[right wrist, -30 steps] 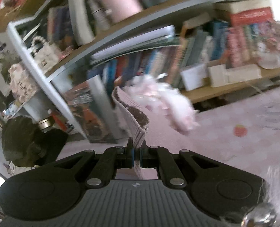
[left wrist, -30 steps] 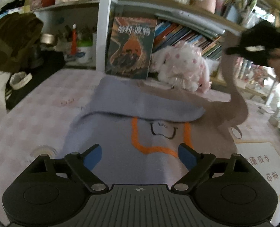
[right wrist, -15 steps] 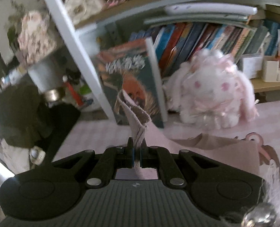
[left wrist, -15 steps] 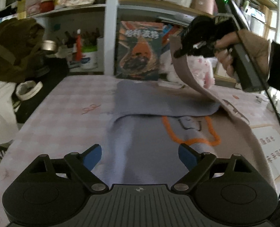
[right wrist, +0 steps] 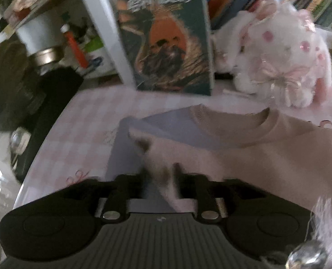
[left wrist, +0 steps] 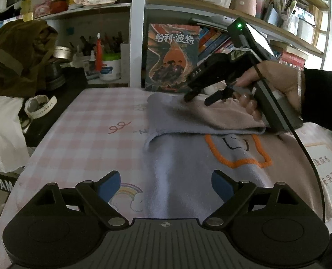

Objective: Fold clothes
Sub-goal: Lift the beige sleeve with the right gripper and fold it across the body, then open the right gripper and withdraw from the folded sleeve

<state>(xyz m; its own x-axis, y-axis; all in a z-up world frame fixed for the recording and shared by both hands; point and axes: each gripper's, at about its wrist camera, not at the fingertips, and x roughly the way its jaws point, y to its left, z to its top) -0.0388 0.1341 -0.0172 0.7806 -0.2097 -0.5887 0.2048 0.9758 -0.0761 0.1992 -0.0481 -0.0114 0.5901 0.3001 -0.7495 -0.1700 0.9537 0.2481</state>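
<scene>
Sweater (left wrist: 188,168), blue-and-beige with orange outline, sleeves folded across.

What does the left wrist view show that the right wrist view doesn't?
Only the left wrist view shows the orange outline on the sweater's front, the hand holding the right gripper, and the left gripper open. Only the right wrist view shows the plush bunny and the sweater's collar. Both show the sweater, book and checked tablecloth.
</scene>
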